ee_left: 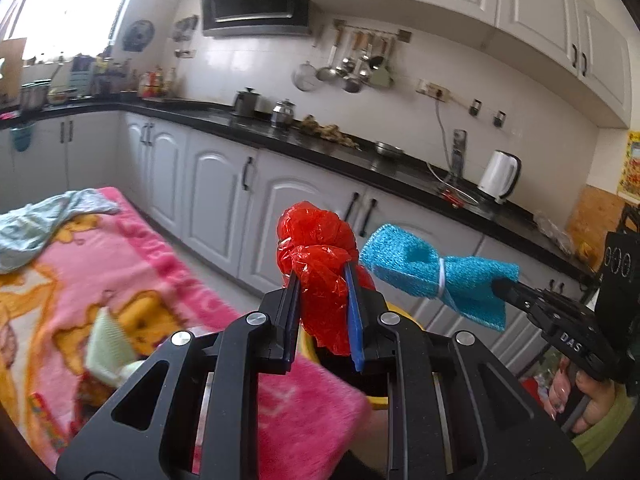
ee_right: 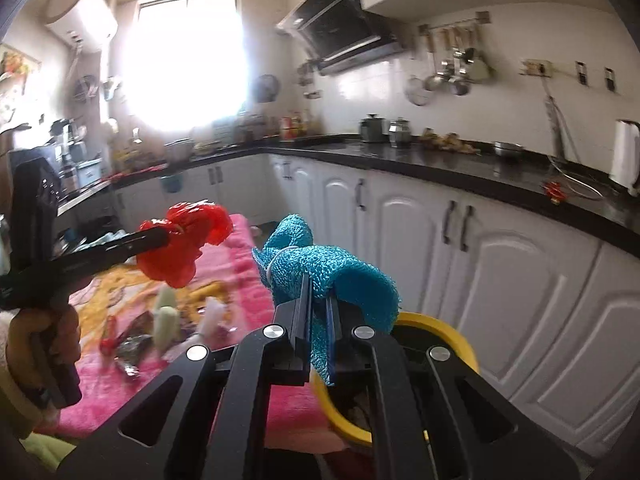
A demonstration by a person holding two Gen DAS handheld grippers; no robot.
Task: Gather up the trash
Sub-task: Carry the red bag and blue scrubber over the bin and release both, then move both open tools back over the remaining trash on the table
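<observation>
The left claw [ee_left: 322,280] grips a crumpled red plastic bag [ee_left: 320,248] and the right claw [ee_right: 320,300] a blue mesh cloth [ee_right: 320,264] above the round yellow bin [ee_right: 440,328], while wrappers [ee_right: 132,348] beside it remain uncollected.

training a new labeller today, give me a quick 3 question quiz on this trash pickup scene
1. True or false: the left gripper is shut on a crumpled red plastic bag.
2. What does the right gripper hold? A) a blue scrubbing cloth tied with a white band B) a kettle C) a spoon
3. Fill in: the bin with the yellow rim stands at the edge of the pink ____.

Key: 1 true; 2 A, the blue scrubbing cloth; 3 blanket.
</observation>
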